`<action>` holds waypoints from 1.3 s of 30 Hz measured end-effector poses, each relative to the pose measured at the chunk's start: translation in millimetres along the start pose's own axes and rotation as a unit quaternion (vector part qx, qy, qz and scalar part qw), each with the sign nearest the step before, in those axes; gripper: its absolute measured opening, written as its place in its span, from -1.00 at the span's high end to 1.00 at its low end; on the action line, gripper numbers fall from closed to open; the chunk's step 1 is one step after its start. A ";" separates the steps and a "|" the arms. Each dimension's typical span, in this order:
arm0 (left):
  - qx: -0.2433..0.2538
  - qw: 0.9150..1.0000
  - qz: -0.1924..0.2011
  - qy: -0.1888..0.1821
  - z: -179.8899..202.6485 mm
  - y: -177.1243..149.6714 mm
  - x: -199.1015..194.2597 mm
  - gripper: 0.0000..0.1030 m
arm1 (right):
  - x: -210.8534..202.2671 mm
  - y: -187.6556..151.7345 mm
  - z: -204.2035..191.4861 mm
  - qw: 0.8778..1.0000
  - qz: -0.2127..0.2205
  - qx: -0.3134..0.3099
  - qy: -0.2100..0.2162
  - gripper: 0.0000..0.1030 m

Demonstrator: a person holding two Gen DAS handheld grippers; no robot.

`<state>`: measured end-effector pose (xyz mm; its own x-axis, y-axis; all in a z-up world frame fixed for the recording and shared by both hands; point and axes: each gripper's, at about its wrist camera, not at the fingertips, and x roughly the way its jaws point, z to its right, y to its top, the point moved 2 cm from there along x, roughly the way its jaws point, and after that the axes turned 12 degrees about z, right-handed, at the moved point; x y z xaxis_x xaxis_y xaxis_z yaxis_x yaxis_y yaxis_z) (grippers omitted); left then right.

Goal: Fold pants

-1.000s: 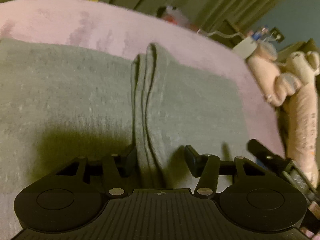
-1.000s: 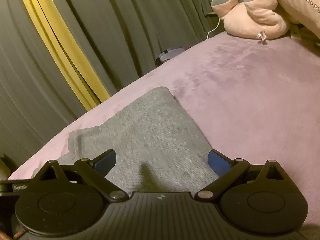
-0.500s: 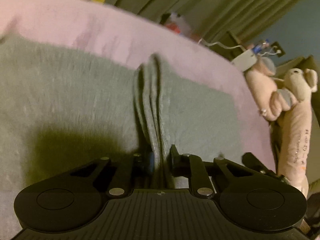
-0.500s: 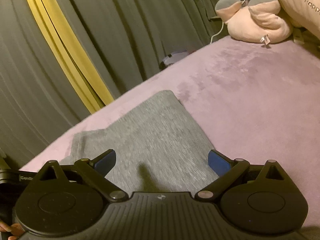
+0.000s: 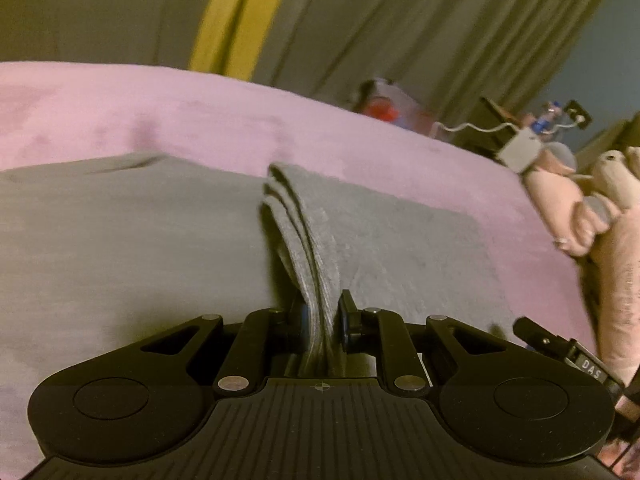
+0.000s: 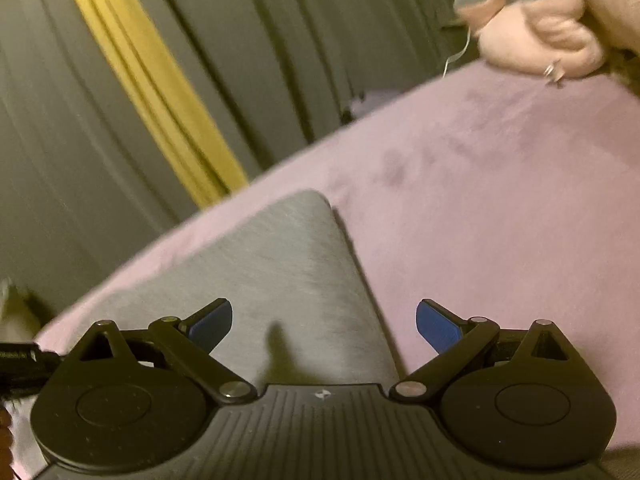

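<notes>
Left wrist view: the left claw (image 5: 323,320) is clenched on a raised ridge of the grey pants (image 5: 140,240), with several stacked layers of the fabric pinched upright between its two fingers (image 5: 347,314). The ridge runs straight away from the claw toward the far edge of the garment. On both sides of it the pants lie flat on the pink bed cover (image 5: 200,112), spreading wide to the left and ending in a squared corner to the right. A pink plush toy (image 5: 568,208) sits at the right edge of the bed, and grey-green curtains (image 5: 400,32) with a yellow strip hang behind.

Right wrist view: the right claw (image 6: 324,322) is released, its blue-padded fingers (image 6: 438,326) spread wide and holding nothing. A folded corner of the pants (image 6: 288,264) lies flat on the bed cover (image 6: 500,184) directly ahead of it and between the fingers, its right edge passing just inside the right finger. The view is blurred, so I cannot tell whether the claw touches the cloth. The plush toy (image 6: 540,40) lies far off at the upper right.
</notes>
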<state>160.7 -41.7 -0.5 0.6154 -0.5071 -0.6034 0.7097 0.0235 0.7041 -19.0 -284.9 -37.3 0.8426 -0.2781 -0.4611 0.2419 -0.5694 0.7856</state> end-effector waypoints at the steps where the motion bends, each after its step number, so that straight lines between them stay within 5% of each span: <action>1: -0.002 1.000 0.001 0.004 -7.6 -0.7 -3.1 0.67 | 3.5 -2.3 -2.8 1.000 -0.014 -0.009 0.000 -0.92; 4: -0.013 1.000 0.011 0.016 -23.5 -1.8 -13.7 0.67 | 8.9 -7.7 -10.7 0.999 -0.039 -0.024 0.018 -0.92; 8: -0.010 1.000 0.010 0.024 -32.4 -9.6 -18.9 0.59 | -0.9 -7.7 -20.2 0.997 -0.011 -0.048 0.061 -0.91; 11: -0.004 0.998 0.012 0.053 -35.9 -9.7 -14.9 0.52 | -9.6 -8.5 -28.4 0.994 0.017 -0.062 0.094 -0.51; 13: -0.021 0.998 0.033 0.052 -38.0 -4.1 -18.3 0.43 | -8.6 -11.3 -32.4 0.992 0.011 -0.069 0.101 -0.04; 15: -0.030 0.997 0.053 0.050 -37.7 4.5 -19.7 0.04 | -2.6 -14.1 -34.4 0.992 -0.010 -0.071 0.103 0.12; 20: -0.016 0.997 0.053 0.059 -40.7 25.0 3.8 -0.07 | 12.4 -20.0 -34.4 0.993 -0.044 -0.081 0.078 0.12; 25: -0.078 0.996 0.017 0.039 -58.5 34.8 46.3 0.00 | 12.5 -24.6 -34.1 0.993 -0.047 -0.081 0.073 0.12; 28: -0.086 0.995 0.024 0.040 -64.4 40.2 56.9 0.43 | 12.8 -26.3 -33.2 0.993 -0.049 -0.076 0.072 0.12; 32: 0.006 0.992 0.114 0.057 -41.7 43.5 34.6 0.56 | 11.0 -26.5 -33.7 0.994 -0.047 -0.071 0.073 0.12; 34: 0.060 0.978 0.162 0.120 -33.5 38.6 15.0 0.54 | 10.3 -27.0 -33.5 0.994 -0.046 -0.069 0.072 0.12; 36: 0.078 0.976 0.153 0.132 -33.5 33.2 1.9 0.31 | 9.9 -27.4 -33.6 0.994 -0.045 -0.069 0.071 0.12; 39: 0.086 0.986 0.112 0.088 -24.4 15.3 -19.1 0.16 | 9.6 -28.5 -35.5 0.994 -0.044 -0.077 0.069 0.11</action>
<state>168.2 -10.7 12.6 0.8108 -0.3480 -0.4706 0.4900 -0.0361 0.8710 -0.7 -243.9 -49.5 0.8705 -0.1177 -0.4779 0.3794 -0.4580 0.8039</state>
